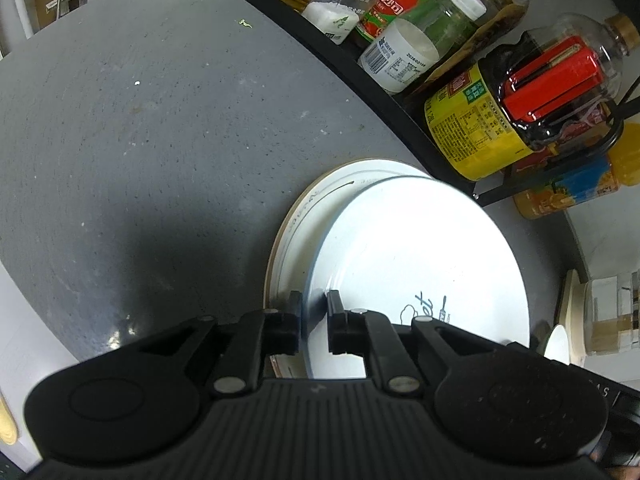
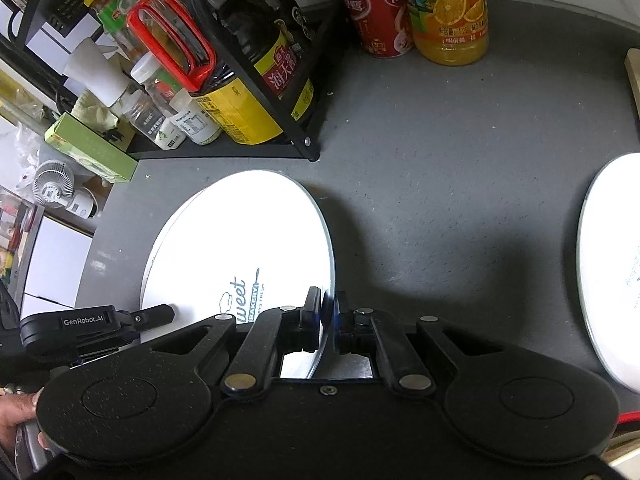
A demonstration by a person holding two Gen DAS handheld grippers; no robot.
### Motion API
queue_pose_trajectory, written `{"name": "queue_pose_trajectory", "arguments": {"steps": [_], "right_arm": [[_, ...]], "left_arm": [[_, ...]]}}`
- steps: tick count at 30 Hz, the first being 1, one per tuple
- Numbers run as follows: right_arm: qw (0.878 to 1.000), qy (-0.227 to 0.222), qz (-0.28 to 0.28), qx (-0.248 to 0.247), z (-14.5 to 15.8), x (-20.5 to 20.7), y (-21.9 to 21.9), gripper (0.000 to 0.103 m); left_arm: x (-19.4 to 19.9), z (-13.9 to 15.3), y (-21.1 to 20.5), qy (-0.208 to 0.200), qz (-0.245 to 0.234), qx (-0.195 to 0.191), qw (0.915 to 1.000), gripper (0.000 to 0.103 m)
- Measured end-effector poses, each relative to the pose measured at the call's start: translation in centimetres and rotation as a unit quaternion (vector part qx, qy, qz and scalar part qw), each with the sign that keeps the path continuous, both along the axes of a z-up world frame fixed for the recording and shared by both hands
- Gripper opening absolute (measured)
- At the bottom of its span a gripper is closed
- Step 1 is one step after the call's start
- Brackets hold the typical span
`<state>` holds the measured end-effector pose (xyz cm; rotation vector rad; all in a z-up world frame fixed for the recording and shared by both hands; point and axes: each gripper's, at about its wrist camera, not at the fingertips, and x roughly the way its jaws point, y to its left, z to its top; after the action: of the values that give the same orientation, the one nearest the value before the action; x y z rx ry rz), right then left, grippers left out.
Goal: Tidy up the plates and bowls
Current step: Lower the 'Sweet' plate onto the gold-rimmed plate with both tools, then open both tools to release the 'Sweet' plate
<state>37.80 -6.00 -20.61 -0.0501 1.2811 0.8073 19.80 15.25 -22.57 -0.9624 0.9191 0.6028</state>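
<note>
Bottle rack (image 2: 256, 92) stands close behind plate (image 2: 240, 248) on worktop (image 2: 440, 184).
Left tool (image 1: 313, 308) and right tool (image 2: 328, 312) each clench its rim; a second plate (image 1: 304, 208) apparently lies beneath.

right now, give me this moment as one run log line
left claw: shut on bakery plate rim | right claw: shut on the same plate's rim | plate: over lower plate | spare plate: right, on counter

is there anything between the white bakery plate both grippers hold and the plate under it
Nothing visible. The white round plate with the bakery print, pinched at its rim by the left gripper and right gripper, sits tilted directly over the brown-rimmed white plate.
</note>
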Motion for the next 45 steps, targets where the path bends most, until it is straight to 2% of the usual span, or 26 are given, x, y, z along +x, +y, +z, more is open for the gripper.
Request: {"name": "queue_pose_trajectory", "arguments": {"steps": [5, 11, 13, 16, 22, 25, 30, 32, 34, 36, 38, 40, 42, 45], "right_arm": [[1.000, 0.000, -0.002, 0.001, -0.1, 0.1, 0.0, 0.005], [1.000, 0.004, -0.002, 0.001, -0.4, 0.1, 0.2, 0.006], [1.000, 0.005, -0.003, 0.001, -0.5, 0.2, 0.3, 0.006], [1.000, 0.003, 0.000, -0.002, -0.7, 0.2, 0.7, 0.006], [1.000, 0.008, 0.006, -0.014, -1.6, -0.2, 1.4, 0.007], [1.000, 0.006, 0.008, -0.016, -1.8, -0.5, 1.7, 0.008], [1.000, 0.014, 0.007, -0.019, -1.9, -0.2, 1.9, 0.010], [1.000, 0.008, 0.005, -0.021, -1.6, -0.3, 1.9, 0.017], [1.000, 0.003, 0.004, -0.019, -1.1, -0.2, 1.6, 0.017], [1.000, 0.007, -0.001, -0.010, -0.6, 0.0, 1.0, 0.022], [1.000, 0.007, -0.003, -0.006, 0.0, 0.2, 0.3, 0.041], [1.000, 0.001, -0.005, -0.006, 0.5, 0.3, -0.3, 0.053], [1.000, -0.002, -0.005, -0.004, 1.2, 0.3, -1.0, 0.056], [1.000, -0.004, -0.011, 0.006, 2.2, 0.3, -2.2, 0.071]], "left_arm": [[0.0, 1.8, 0.1, 0.010, -0.008, 0.028, 0.9995, 0.008], [-0.6, 3.0, 0.7, 0.009, 0.000, 0.043, 0.9990, 0.009], [-0.7, 3.2, 0.7, 0.011, 0.000, 0.053, 0.9985, 0.012], [-0.6, 3.0, 0.9, 0.019, 0.004, 0.052, 0.9985, 0.021], [-0.8, 2.2, 0.7, 0.036, 0.005, 0.060, 0.9975, 0.022], [-1.2, 1.9, 0.9, 0.023, 0.008, 0.057, 0.9981, 0.023], [-1.0, 1.9, 1.1, 0.024, 0.013, 0.058, 0.9980, 0.024], [-0.8, 2.2, 1.0, 0.035, 0.012, 0.067, 0.9971, 0.024], [-0.5, 2.7, 0.6, 0.051, 0.007, 0.081, 0.9953, 0.024], [-0.2, 3.4, 0.4, 0.054, 0.000, 0.084, 0.9950, 0.024], [0.1, 4.1, 0.0, 0.047, -0.006, 0.078, 0.9959, 0.024], [0.7, 4.8, -0.5, 0.052, -0.014, 0.078, 0.9955, 0.028], [1.2, 5.3, -1.3, 0.053, -0.024, 0.085, 0.9947, 0.049], [2.2, 6.3, -2.7, 0.045, -0.043, 0.099, 0.9931, 0.065]]}}
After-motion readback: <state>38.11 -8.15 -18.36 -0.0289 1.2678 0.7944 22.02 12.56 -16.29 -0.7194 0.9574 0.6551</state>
